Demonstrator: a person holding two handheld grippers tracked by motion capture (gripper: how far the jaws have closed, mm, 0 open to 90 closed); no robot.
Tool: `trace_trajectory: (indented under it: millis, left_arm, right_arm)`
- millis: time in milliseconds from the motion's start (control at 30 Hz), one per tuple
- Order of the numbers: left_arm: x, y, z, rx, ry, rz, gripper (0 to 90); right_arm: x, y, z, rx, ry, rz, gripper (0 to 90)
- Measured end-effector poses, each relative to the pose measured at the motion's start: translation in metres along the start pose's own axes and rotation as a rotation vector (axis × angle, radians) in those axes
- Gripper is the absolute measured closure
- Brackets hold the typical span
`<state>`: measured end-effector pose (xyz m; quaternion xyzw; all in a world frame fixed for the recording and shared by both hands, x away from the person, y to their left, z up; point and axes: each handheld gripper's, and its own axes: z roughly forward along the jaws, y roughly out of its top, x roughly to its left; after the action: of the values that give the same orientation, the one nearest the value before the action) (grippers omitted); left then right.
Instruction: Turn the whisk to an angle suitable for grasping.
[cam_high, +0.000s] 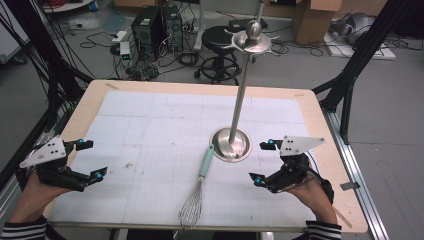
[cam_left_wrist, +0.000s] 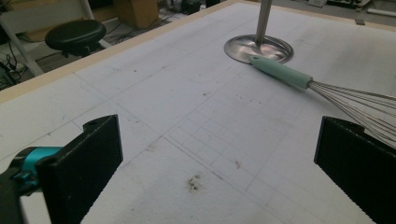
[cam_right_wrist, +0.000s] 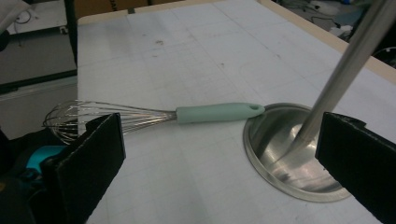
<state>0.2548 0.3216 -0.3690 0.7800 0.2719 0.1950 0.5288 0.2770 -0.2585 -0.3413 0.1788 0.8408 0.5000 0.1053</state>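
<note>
High view: whisk (cam_high: 196, 192) flat on bench (cam_high: 125, 115) mat, mint handle tip touching round base of steel stand (cam_high: 231, 144); pole top carries hook arms and knob. Left hand-held gripper (cam_high: 95, 159) at left edge, jaws spread, empty. Right hand-held gripper (cam_high: 264, 161) just beside base, jaws spread, empty. Right gripper view: hanging slot in handle end. Left gripper view: stains on mat.

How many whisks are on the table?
1. The whisk lies mid-table near the front edge, its mint handle tip touching the metal stand's base. None seems hidden.
</note>
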Motion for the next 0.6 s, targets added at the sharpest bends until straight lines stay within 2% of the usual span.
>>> trace_trajectory:
  millis: [200,267,333,367,433,500,600]
  left_arm:
    - [0.000,0.000,0.001,0.001,-0.003,0.001,1.7]
    - [0.000,0.000,0.001,0.003,-0.004,0.003,1.7]
    - [-0.001,0.000,0.001,0.006,-0.006,0.004,1.7]
    - [-0.001,0.000,0.001,0.006,-0.006,0.004,1.7]
    - [0.000,0.000,0.001,0.007,-0.003,0.002,1.7]
    - [0.000,0.000,0.001,0.008,-0.003,0.005,1.7]
    - [0.000,0.000,0.001,0.006,-0.002,0.002,1.7]
  right_arm:
    - [0.002,0.018,0.009,0.048,0.068,-0.049,0.7]
    - [0.002,0.019,0.011,0.056,0.075,-0.059,0.7]
    - [0.004,0.027,0.021,0.103,0.107,-0.086,0.7]
    - [0.004,0.027,0.021,0.103,0.107,-0.086,0.7]
    - [0.006,0.034,0.030,0.144,0.131,-0.113,0.8]
    - [0.007,0.038,0.036,0.163,0.144,-0.120,0.8]
    - [0.009,0.042,0.041,0.172,0.163,-0.125,6.1]
